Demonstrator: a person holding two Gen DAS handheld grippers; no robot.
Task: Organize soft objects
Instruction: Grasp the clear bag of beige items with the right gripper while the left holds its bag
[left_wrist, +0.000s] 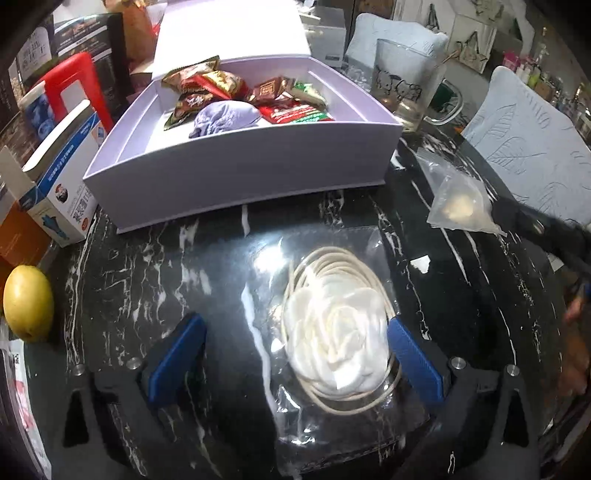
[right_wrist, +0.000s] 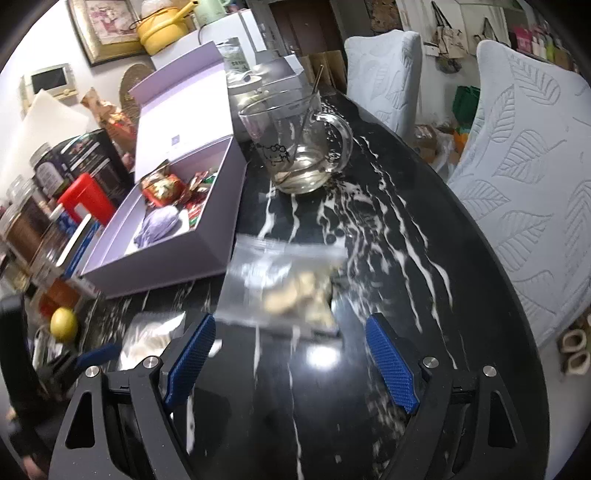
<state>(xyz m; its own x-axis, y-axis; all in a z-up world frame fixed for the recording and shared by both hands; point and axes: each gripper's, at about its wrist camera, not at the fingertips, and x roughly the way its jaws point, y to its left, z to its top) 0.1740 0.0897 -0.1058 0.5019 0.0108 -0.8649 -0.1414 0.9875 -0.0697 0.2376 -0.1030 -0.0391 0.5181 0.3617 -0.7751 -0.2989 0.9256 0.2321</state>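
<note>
**Two bagged soft items wait beside an open lilac box**

Black marble with white veins forms the counter (left_wrist: 155, 266), crowded along its left edge with cartons and jars, with pale leaf-patterned chairs on the far right.

Left tongs (left_wrist: 295, 365) are spread wide and hold nothing. Their blue pads sit low over a clear flat bag holding a white fabric flower (left_wrist: 338, 347) ringed by coiled cream cord. The right pad is at the flower's right edge; whether it touches the plastic cannot be told. The left pad stands well clear of it.

Right tongs (right_wrist: 291, 365) are also wide open and empty. Just beyond them lies a small zip bag of pale lumps (right_wrist: 284, 288), blurred in the right wrist view, so its exact pose is unclear.

Farther off, to the left, the lilac box (left_wrist: 240, 177) stands with its lid up. Inside, at the far end, are snack packets and a crumpled lilac cloth (left_wrist: 221, 118); the near end is bare. A glass mug (right_wrist: 299, 147) with a spoon stands to the right of the box. A yellow fruit (left_wrist: 27, 302) rests at the near left.

Likely step: pick up the flower bag. To do it well, centre the tongs so both pads meet the bag evenly, pinch plastic and soft fabric together rather than the slippery cord, close gently, lift clear of the box wall, and set it in the bare near end.
</note>
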